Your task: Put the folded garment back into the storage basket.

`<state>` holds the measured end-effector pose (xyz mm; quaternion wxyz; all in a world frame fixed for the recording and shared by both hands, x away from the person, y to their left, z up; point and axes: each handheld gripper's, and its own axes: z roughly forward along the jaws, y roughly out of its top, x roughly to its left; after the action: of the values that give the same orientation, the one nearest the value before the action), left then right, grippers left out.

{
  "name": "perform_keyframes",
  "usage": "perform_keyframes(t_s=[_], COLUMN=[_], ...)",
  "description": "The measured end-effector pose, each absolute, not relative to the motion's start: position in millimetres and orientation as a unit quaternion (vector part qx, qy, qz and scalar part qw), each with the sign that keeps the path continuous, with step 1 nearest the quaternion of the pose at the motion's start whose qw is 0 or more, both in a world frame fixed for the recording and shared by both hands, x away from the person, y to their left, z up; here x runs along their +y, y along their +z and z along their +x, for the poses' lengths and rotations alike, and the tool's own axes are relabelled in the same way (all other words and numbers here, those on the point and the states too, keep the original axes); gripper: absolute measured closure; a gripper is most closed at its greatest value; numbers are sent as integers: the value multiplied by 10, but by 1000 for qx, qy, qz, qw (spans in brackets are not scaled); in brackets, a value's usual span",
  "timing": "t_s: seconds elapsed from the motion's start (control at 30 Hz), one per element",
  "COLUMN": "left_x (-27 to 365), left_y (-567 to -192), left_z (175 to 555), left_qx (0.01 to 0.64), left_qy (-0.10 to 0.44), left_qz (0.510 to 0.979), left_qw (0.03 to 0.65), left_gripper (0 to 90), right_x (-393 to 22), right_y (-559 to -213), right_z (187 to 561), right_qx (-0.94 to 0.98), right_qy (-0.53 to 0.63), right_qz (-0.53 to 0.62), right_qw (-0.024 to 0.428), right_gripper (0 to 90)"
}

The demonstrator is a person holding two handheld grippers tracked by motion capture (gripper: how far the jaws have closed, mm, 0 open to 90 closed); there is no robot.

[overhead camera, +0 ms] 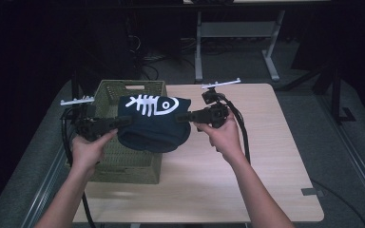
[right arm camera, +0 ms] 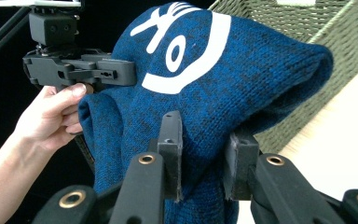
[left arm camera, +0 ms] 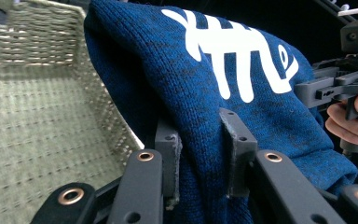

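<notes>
At the left of the high view, the left gripper (overhead camera: 115, 123) is held level in the person's left hand (overhead camera: 88, 149), pointing toward the middle of the scene, with its fingers (left arm camera: 168, 154) clenched on one side of a dark blue knitted sweater (overhead camera: 154, 124); in the left gripper view the folds of knit are pinched between the two black pads. Beneath and behind that hand sits an olive woven basket (overhead camera: 123, 168) at the left edge of the pale wooden worktop (overhead camera: 266, 161), and the left gripper view looks into its bare woven floor and wall just beside the cloth. The sweater hangs stretched between the two grippers, lifted above the basket's right half and its rim, sagging in the middle, not resting on the worktop as far as the high view shows. A white fish-skeleton print (overhead camera: 153, 105) lies on its upper face, bones toward the left and head with a round eye toward the right. Further right, the right gripper (overhead camera: 186, 116), held in the right hand (overhead camera: 224, 137), faces the left one and its fingers (right arm camera: 170, 151) are likewise clamped on the opposite side of the sweater, cloth bunched between the pads. A black cable (overhead camera: 241, 130) trails from it along the forearm.
</notes>
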<state>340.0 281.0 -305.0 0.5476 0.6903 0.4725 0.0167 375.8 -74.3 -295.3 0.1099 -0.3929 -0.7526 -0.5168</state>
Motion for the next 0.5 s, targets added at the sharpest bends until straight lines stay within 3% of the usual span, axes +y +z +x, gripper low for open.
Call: perform_keyframes(t_s=[0.5], left_x=[3092], left_y=[-3067], left_z=[3373], left_qx=[491], left_qy=[28], left_qz=[679], left_qw=[546], left_gripper=[723], right_x=[-431], right_y=[-2973], right_z=[3843], right_qx=[-752], right_qy=[-523], right_qz=[-384], right_qw=[119], right_gripper=[720])
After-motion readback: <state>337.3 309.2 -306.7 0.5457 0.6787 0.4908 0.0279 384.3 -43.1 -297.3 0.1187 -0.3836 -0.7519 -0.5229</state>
